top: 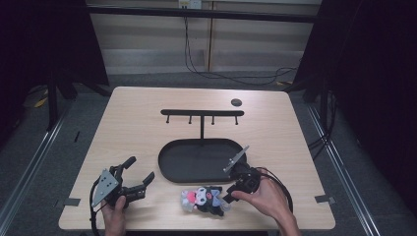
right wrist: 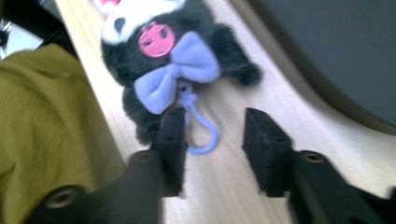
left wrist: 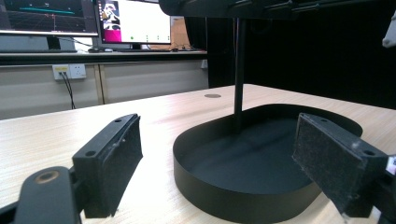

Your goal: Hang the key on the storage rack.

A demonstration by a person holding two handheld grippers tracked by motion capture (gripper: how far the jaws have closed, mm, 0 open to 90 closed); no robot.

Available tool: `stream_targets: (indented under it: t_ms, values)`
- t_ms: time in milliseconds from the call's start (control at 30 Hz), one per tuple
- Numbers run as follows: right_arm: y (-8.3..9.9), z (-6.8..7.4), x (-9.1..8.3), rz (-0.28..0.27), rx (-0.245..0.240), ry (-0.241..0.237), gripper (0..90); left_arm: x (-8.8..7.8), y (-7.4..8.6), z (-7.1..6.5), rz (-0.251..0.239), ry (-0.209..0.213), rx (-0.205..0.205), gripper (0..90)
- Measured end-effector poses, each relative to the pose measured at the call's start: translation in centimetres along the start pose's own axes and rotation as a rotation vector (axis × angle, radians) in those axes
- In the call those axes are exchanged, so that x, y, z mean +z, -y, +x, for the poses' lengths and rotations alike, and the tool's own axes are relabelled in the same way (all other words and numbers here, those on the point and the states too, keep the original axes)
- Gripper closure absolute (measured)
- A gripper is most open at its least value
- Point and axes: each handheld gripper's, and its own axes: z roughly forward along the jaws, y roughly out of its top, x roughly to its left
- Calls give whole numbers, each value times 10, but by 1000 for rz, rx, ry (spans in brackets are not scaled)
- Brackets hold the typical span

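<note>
Lilac clasp loop [right wrist: 201, 135] of the plush keychain [right wrist: 163, 56] lies between the right gripper [right wrist: 215, 144] pads, part-open, gripping nothing yet; left gripper [left wrist: 219, 158] waits wide open, empty, facing the black hook stand [left wrist: 239, 65].

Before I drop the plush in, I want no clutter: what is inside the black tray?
The black tray holds just its own upright post, which carries the hook bar. The floor looks bare, though the right claw covers its near right rim.
</note>
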Motion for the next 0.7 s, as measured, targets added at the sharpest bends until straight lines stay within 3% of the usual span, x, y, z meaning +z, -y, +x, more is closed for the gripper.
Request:
stream_targets:
  t_ms: [333,600,700]
  values:
    - [-10,3,13,111,-68,-3,655,0,0,0,0,0,0,153]
    - [-16,3,22,153,-56,-28,645,0,0,0,0,0,0,153]
    - [-17,4,25,167,-56,-15,655,0,0,0,0,0,0,153]
